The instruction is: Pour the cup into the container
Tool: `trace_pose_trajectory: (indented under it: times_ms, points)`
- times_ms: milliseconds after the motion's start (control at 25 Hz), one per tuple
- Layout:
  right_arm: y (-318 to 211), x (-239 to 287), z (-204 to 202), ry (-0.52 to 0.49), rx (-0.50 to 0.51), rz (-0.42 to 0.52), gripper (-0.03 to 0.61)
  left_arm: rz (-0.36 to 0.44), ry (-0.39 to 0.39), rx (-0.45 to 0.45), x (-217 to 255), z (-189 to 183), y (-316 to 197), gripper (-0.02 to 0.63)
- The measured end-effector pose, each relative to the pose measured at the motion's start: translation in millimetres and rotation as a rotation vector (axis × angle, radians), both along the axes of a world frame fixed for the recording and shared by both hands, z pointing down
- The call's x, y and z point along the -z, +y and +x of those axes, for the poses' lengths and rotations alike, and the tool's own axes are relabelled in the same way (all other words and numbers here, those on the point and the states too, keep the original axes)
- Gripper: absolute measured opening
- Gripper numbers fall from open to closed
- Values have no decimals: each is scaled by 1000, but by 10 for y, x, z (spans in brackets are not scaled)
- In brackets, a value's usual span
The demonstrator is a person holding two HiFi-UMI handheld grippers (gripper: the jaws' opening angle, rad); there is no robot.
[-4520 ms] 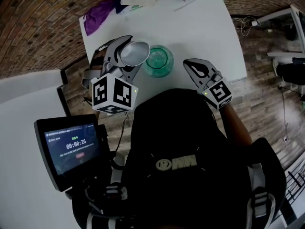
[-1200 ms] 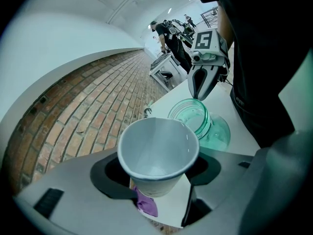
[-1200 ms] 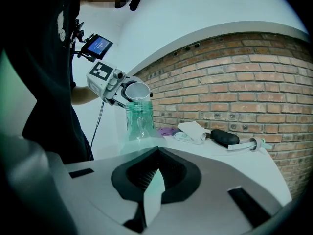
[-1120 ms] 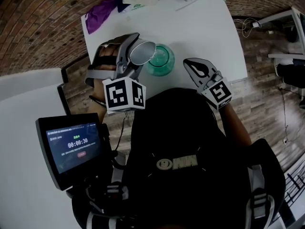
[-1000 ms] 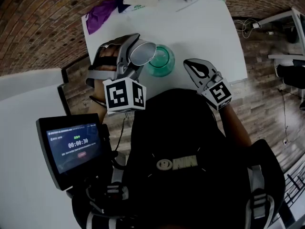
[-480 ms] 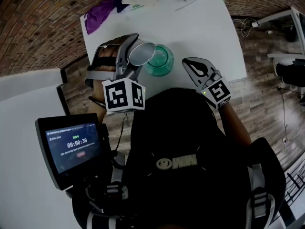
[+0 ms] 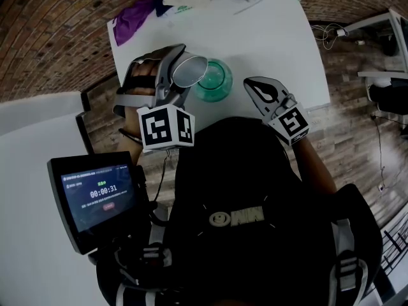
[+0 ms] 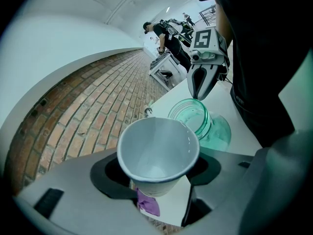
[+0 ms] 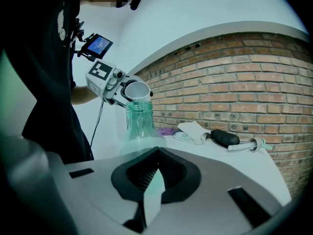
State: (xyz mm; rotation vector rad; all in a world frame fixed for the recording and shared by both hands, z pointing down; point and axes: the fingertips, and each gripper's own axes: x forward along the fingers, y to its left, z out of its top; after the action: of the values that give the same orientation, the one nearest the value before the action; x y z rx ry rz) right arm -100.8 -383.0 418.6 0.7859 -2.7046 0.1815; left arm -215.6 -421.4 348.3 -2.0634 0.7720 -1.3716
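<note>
While your left gripper point(image 7: 182, 72) clamps the white paper cup point(image 7: 189, 71) between partly spread jaws, the cup is tipped to the right, its rim just above the mouth of the green glass container point(image 7: 217, 83). That container stands upright near the near edge of the white table point(image 7: 274, 37), between your two grippers. Your right gripper point(image 7: 252, 85) hovers just right of it, jaws pressed together on nothing. A purple cloth point(image 7: 131, 18) lies at the table's far left corner.
</note>
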Motion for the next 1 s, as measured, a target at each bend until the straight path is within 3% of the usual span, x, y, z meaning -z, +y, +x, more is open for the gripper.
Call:
trace_pose_trajectory:
  times_ms: [1000]
  points:
    - [-4, 11, 19, 2, -5, 6, 5, 45, -41, -15, 9, 13, -25, 302]
